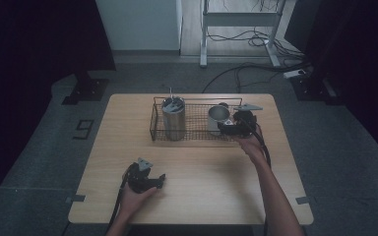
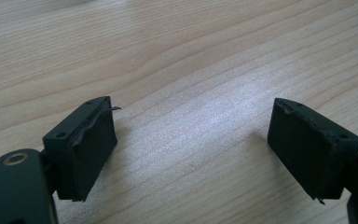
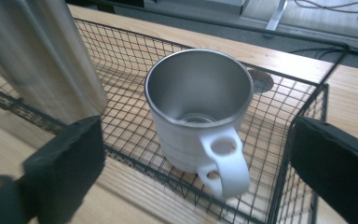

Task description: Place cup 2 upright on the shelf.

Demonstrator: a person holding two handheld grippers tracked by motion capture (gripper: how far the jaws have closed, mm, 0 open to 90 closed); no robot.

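A steel mug (image 1: 218, 114) with a white handle stands upright in the right end of a black wire basket (image 1: 197, 138). In the right gripper view the mug (image 3: 186, 135) is empty and its handle points toward me. My right gripper (image 1: 225, 126) is at the basket's front right corner; its jaws (image 3: 196, 128) stand open on either side of the mug, short of touching it. A tall steel tumbler (image 1: 173, 118) stands in the basket's left end. My left gripper (image 1: 160, 179) rests near the table's front, open over bare wood (image 2: 191, 126).
The wooden table (image 1: 202, 167) has bare room in front of the basket. The basket's wire wall (image 3: 284, 116) runs between the right jaw and the mug. The tumbler (image 3: 42, 56) stands close at the left. On the floor beyond lie cables and a desk frame (image 1: 238, 19).
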